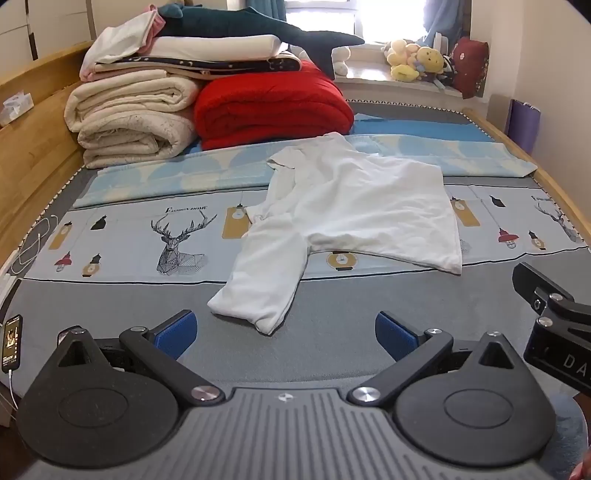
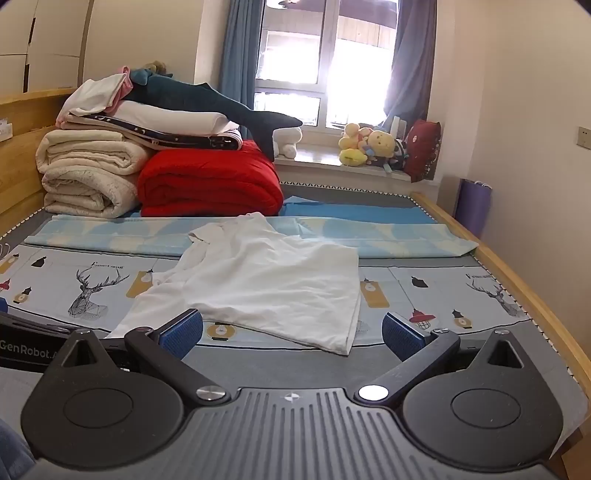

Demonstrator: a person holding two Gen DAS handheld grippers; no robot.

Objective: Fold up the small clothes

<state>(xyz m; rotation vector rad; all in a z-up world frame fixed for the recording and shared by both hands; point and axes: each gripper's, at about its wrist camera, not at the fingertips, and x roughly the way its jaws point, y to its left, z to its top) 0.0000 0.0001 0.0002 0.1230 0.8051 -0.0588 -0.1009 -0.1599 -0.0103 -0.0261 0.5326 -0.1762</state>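
While both of your tools hang over the near edge of the bed [image 1: 325, 325], your left gripper [image 1: 286, 334] has its blue-padded fingers [image 1: 177, 334] spread wide with nothing between them. Far to the left in its view, a phone [image 1: 12, 343] with a lit screen lies at the bed's edge, a white cable running from it. Behind that, against the wooden headboard, sits a stack of cream blankets [image 1: 129, 118], and just to its right a folded red quilt [image 1: 269, 107], with a dark blue plush shark [image 1: 258, 29] sprawled over the top of the pile. Moving toward the middle, the white T-shirt [image 1: 354, 206] lies spread flat on the deer-printed sheet [image 1: 147, 236], one sleeve reaching toward you onto the grey cover and ending just ahead of your left fingers, not touching them. Your right gripper [image 2: 291, 334] also stands wide apart and empty, with the shirt's near hem [image 2: 314, 332] lying just beyond its fingers. On the windowsill to the right rests a cluster of soft toys [image 2: 369, 146].
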